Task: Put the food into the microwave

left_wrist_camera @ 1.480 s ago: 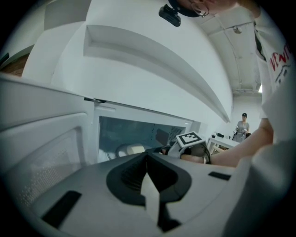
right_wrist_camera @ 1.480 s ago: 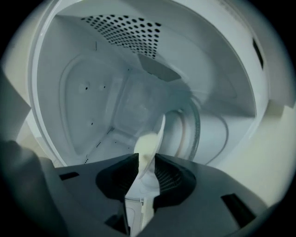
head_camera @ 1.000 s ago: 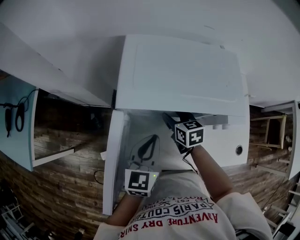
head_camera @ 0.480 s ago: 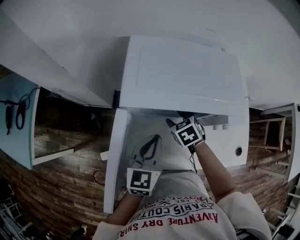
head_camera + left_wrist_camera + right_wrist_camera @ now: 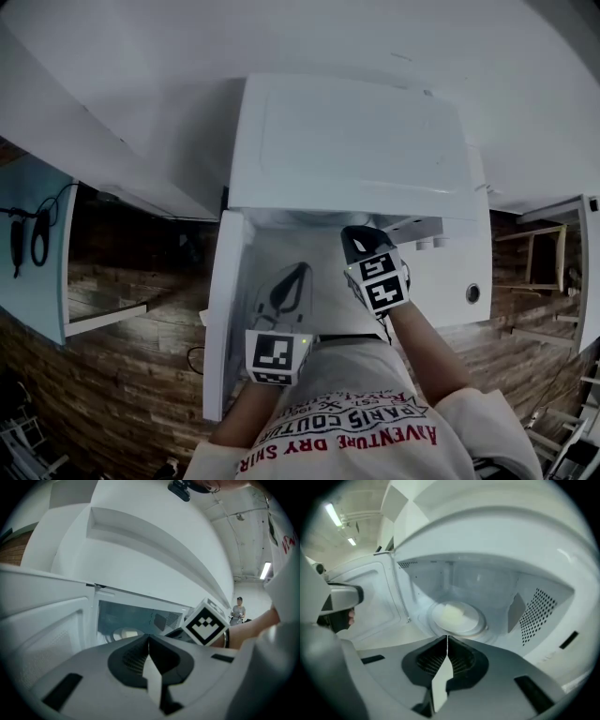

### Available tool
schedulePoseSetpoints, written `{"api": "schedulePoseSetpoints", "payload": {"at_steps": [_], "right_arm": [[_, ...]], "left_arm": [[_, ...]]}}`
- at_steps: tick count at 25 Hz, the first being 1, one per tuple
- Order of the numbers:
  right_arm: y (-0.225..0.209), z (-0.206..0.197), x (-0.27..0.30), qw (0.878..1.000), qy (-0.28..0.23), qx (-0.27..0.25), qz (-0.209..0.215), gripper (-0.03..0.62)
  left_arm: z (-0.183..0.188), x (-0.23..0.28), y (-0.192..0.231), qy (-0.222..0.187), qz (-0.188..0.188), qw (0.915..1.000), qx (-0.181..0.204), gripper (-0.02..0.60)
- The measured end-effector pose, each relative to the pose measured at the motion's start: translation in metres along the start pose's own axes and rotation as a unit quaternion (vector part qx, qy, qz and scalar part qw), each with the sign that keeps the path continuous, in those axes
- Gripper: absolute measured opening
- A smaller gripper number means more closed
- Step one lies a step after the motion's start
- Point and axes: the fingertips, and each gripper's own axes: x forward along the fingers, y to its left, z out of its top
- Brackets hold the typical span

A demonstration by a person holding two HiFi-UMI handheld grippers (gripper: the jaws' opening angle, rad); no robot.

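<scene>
Microwave [image 5: 347,141] open, food [image 5: 452,613] inside; R gripper [image 5: 447,638] at mouth, jaws just closed, empty; L gripper [image 5: 149,637] pinched, empty

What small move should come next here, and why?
Probably draw the right gripper back, clear of the microwave opening. The food already lies on the turntable, the gripper's jaws have just closed on nothing, and the door still stands open.

The left gripper [image 5: 148,639] is held nearly level with its jaws pressed together. The right gripper [image 5: 447,640] is angled downward; its jaws have just been closed on nothing.
</scene>
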Motion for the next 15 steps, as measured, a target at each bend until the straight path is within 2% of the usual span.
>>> {"api": "schedulePoseSetpoints", "payload": {"at_steps": [9, 12, 15], "right_arm": [[0.021, 0.037, -0.077, 0.99, -0.14, 0.016, -0.005, 0.012], [0.024, 0.052, -0.107, 0.979, -0.199, 0.032, -0.006, 0.012], [0.029, 0.072, -0.14, 0.962, -0.269, 0.042, -0.01, 0.012]], "left_arm": [[0.017, -0.011, -0.01, -0.018, 0.005, 0.9997, 0.016, 0.006], [0.035, -0.016, -0.015, -0.041, 0.003, 0.9986, 0.032, 0.006], [0.056, -0.025, -0.017, -0.069, 0.005, 0.9962, 0.053, 0.006]]}}
